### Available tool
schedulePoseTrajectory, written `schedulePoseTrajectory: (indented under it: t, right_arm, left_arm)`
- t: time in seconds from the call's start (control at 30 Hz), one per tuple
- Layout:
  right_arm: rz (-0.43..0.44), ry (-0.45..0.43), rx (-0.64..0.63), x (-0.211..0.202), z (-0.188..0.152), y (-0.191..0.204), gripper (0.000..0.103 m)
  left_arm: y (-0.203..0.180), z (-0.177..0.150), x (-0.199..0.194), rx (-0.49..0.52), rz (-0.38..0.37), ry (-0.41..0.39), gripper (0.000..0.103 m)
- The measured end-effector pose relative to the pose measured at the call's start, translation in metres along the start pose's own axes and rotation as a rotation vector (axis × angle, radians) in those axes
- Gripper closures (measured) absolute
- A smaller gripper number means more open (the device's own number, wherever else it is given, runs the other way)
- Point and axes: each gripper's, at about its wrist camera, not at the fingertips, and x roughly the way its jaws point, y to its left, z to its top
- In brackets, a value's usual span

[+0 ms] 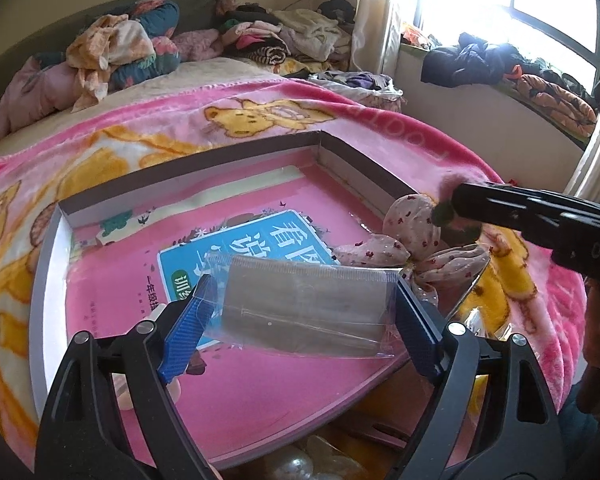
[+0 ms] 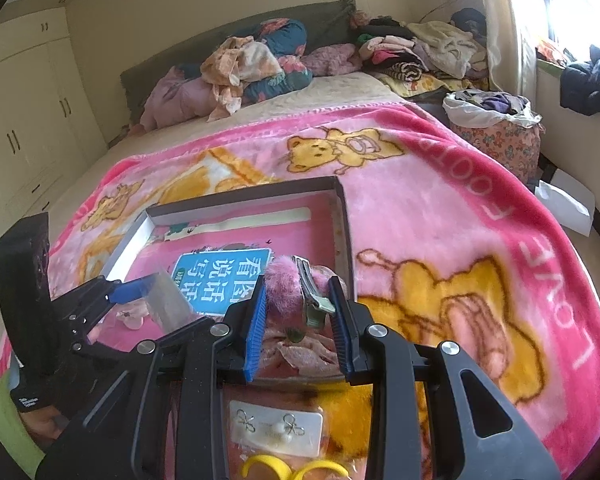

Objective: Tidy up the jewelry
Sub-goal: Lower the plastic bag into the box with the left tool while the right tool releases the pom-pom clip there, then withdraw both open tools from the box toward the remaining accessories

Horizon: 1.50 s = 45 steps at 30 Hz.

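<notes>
Your left gripper (image 1: 300, 300) had its blue pads pressed against the two short ends of a flat comb in a clear plastic sleeve (image 1: 308, 304), jaws wide but clamped on it, holding it above the shallow open box (image 1: 52, 240) that lay on the pink bear blanket (image 1: 260, 120). Only the left wrist view showed the comb face-on, along with the speckled pink fabric bow (image 1: 412, 236) resting at the box's right edge; there your right gripper appeared merely as a dark barrel coming in from the right, and its jaws could not be read. The right wrist view settled that: your right gripper (image 2: 300, 312) had its fingers close together, gripping a fluffy pink hair clip (image 2: 288, 284) with a grey metal clasp, held above the near right corner of the box. The same view alone showed what lay just below you on the blanket: a white card of small bow-shaped earrings (image 2: 276, 428) and, at the bottom edge, yellow rings (image 2: 264, 466). Both views showed the pink book with the blue title panel (image 2: 220, 276) lying flat inside the box, and the left gripper with its comb entered the right view at the left.
</notes>
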Motion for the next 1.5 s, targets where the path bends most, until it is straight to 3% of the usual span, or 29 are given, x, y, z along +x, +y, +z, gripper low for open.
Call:
schedulePoseTrajectory:
  t: [0.37,0.77,0.83,1.33,1.5]
  right_arm:
    - [-0.005,0.052,0.000,0.026,0.000,-0.002,0.072]
    - [0.012,-0.001,0.055,0.006,-0.006,-0.011,0.047]
    - [0.016,-0.009,0.063,0.000,-0.008,-0.012,0.041]
    - [-0.024,-0.086,0.040,-0.046,-0.031,-0.009,0.019]
    - [-0.014,-0.105,0.044,-0.060,-0.039,-0.006,0.019]
  left_arm:
    - [0.002,-0.002,0.004,-0.011,0.004,0.020,0.020]
    - [0.002,-0.002,0.001,-0.019,0.009,0.006,0.019]
    - [0.002,-0.002,0.000,-0.020,0.021,0.004,0.014]
    - [0.009,-0.011,-0.031,-0.080,0.043,-0.050,0.012]
    - [0.008,-0.016,-0.050,-0.094,0.038,-0.086,0.012]
